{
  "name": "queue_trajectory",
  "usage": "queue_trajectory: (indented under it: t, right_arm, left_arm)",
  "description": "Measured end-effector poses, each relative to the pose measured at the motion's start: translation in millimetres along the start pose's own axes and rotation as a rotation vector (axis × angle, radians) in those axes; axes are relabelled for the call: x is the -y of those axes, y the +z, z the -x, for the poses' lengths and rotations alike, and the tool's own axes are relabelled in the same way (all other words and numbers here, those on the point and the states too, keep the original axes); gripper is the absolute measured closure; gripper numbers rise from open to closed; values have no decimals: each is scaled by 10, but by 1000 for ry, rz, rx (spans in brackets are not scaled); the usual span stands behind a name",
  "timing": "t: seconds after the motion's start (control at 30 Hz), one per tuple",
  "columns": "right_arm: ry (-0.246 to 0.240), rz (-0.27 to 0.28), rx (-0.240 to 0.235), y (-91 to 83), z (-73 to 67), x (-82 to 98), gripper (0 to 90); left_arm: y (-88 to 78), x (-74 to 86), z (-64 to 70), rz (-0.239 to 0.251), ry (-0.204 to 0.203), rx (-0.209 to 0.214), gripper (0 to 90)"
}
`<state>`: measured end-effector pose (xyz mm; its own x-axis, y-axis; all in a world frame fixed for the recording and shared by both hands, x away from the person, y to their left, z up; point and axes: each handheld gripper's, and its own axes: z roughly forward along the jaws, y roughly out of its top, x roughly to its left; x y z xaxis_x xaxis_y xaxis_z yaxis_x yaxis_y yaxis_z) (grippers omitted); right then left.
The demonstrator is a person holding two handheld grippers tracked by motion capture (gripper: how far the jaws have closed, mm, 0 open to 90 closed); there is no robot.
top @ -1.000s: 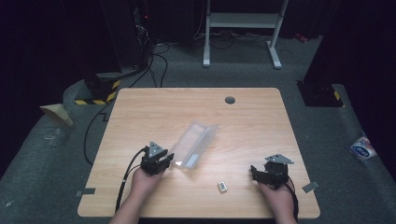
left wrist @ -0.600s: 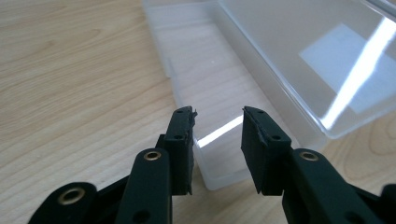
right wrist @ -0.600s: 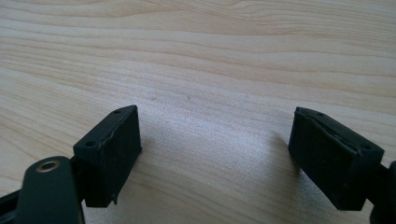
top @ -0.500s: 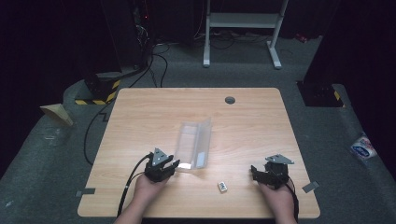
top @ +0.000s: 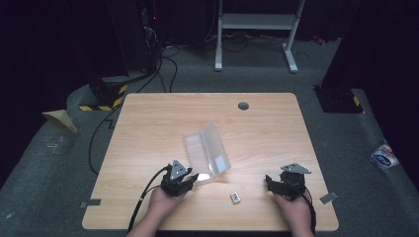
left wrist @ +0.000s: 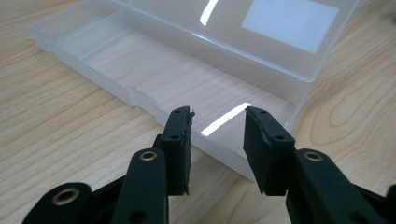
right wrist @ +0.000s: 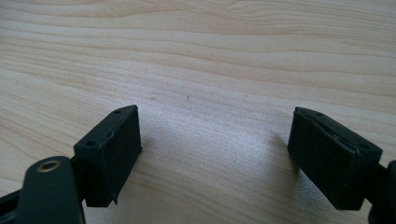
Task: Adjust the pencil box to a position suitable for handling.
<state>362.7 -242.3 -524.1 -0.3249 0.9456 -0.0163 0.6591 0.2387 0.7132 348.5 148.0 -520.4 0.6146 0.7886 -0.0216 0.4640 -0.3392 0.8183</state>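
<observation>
High view: clear plastic hinged box (top: 206, 152), lid open, mid-bench. Left gripper (left wrist: 217, 128), narrowly parted, at its 6 o'clock corner. Right gripper (right wrist: 212, 140) wide, empty. Likely next: fetch small white block (top: 235, 197).

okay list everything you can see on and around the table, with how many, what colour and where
table: one, light wood, centre
box: one, clear plastic, lid open, middle of the table, at the left gripper
small block: one, white, near edge between the grippers
grommet: one, grey, far edge of the table
stand: one, white, floor beyond the table
striped tape: yellow-black, floor far left
packet: one, white-blue, floor right
left gripper: black, jaws apart at the box's near end
right gripper: black, jaws wide apart over bare wood
hands: two, near edge
</observation>
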Motion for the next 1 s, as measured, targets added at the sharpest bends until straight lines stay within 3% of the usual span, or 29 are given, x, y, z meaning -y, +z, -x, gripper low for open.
queue_trajectory:
  t: [0.03,0.3,0.37,0.5,0.77,0.87,0.93,0.97,1.0]
  right_arm:
    - [0,0,0,0,0,0,168]
    - [0,0,0,0,0,0,168]
    - [0,0,0,0,0,0,168]
    - [0,0,0,0,0,0,168]
    - [0,0,-1,0,1,0,168]
    - [0,2,-2,-9,2,5,195]
    - [1,7,-4,-15,4,9,214]
    - [-2,9,-8,-17,5,10,231]
    - [-2,9,-8,-17,5,10,231]
  left_arm:
    - [4,-9,6,10,-18,13,614]
    - [47,-38,112,21,-3,63,599]
    - [49,-44,125,27,15,62,587]
    - [25,-64,110,40,0,59,566]
    - [-125,-71,-101,62,-20,-16,526]
    - [-205,-74,-263,58,-19,-73,516]
    - [-269,-58,-410,44,-39,-111,512]
    - [-331,-12,-538,24,-46,-156,507]
    - [-331,-12,-538,24,-46,-156,500]
